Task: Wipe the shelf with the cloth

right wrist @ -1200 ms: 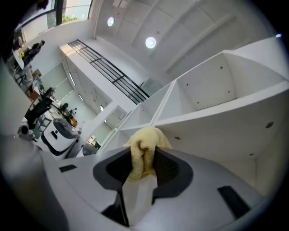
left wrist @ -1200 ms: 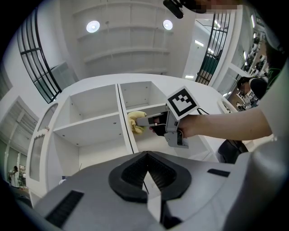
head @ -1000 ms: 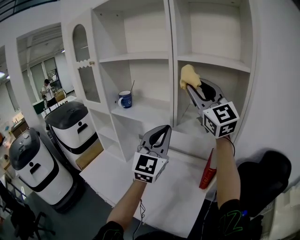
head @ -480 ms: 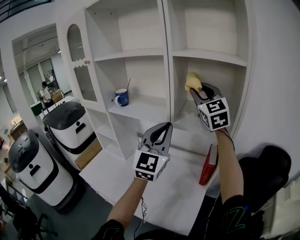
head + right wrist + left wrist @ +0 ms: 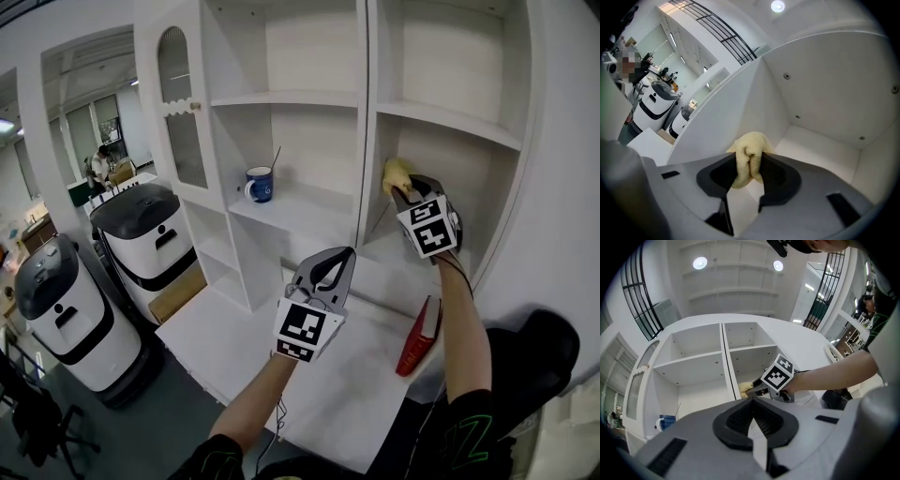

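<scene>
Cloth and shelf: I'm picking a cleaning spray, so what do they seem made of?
The cloth looks like soft terry or microfibre: pale yellow, fuzzy nap, bunched folds in the jaws of the right gripper. The shelf looks like white painted or laminated board: smooth, matte, with screw heads.

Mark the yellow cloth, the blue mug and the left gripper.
yellow cloth (image 5: 749, 158): right gripper view, bunched fold between the jaws.
blue mug (image 5: 260, 186): head view, its side wall.
left gripper (image 5: 344, 255): head view, its closed fingertips.
</scene>
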A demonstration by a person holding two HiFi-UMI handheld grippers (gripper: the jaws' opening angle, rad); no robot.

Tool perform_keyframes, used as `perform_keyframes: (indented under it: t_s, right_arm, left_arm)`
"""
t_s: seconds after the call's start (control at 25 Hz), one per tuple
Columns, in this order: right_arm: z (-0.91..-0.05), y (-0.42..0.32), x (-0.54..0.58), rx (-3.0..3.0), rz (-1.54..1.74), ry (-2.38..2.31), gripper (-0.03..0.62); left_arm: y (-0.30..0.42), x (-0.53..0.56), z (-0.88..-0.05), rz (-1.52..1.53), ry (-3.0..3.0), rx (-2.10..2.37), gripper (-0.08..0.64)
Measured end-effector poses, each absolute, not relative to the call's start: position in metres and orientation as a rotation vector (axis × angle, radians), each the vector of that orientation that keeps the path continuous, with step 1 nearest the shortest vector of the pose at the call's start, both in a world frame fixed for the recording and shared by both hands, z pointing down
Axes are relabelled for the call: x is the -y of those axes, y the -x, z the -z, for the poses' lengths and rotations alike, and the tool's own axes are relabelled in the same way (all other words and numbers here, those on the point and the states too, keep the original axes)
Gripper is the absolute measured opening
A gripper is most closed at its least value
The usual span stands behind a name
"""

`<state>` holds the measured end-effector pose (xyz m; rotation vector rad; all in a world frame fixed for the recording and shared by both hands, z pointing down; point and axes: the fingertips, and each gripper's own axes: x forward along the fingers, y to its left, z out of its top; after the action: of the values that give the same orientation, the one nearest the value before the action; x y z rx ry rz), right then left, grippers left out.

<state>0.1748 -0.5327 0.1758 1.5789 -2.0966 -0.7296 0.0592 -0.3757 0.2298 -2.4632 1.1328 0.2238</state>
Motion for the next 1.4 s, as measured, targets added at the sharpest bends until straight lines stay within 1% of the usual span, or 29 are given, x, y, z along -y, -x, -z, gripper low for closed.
perform_keyframes:
  t_s: [0.4, 0.96, 1.12, 1.4]
  right_arm:
    - [-0.176, -0.149, 0.515, 2.157, 0.784, -1.514, 0.137]
    - [-0.171, -0.119, 0.463, 2.306, 0.912, -1.382, 0.135]
    - [-0.170, -0.133, 0.452, 2.360, 0.908, -1.350, 0.133]
    - [-0.177, -0.170, 0.468, 2.210, 0.843, -1.462, 0.133]
  left_arm:
    - [-0.053, 0.387, -0.243, -0.215, 2.477, -1.167, 0.000]
    - [-0.071, 0.390, -0.251, -0.215, 2.513, -1.134, 0.000]
    - [-0.075, 0.389, -0.251, -0.227, 2.523, -1.116, 0.000]
    - [-0.078, 0.390, -0.249, -0.235, 2.530, -1.102, 0.000]
